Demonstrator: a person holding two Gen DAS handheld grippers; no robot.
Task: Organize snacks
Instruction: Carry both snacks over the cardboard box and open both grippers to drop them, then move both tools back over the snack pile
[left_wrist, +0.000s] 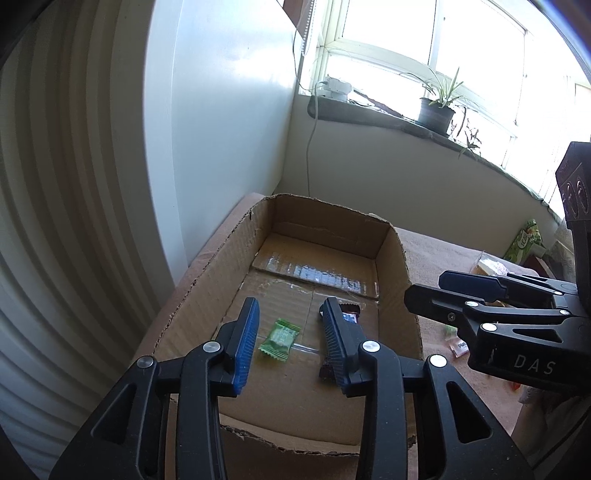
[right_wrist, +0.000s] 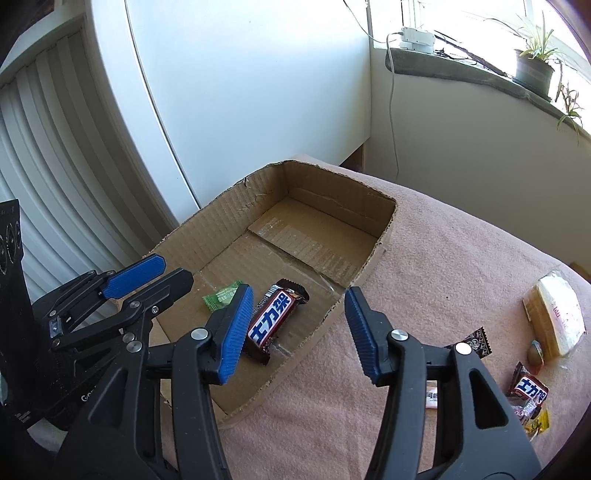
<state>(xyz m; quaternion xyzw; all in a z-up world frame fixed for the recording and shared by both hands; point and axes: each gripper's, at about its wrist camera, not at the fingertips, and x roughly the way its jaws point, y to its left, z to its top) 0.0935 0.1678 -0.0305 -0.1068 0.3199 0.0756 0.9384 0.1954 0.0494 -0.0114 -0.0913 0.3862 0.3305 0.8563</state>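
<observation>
Over cardboard box (right_wrist: 373, 258), both tongs (right_wrist: 298, 332) apart, empty

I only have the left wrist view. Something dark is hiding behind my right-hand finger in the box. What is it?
Observer: A chocolate bar, lying flat on the floor of the cardboard box beside the green candy.
Operator: Is the right gripper carrying anything?
Observer: No. The right gripper is open with nothing between its pads, above the box's near corner.
Operator: Any snacks left outside the box?
Observer: Yes, on the pink cloth to the right: a second chocolate bar, a dark wrapped candy and a pale clear-wrapped pack.
</observation>
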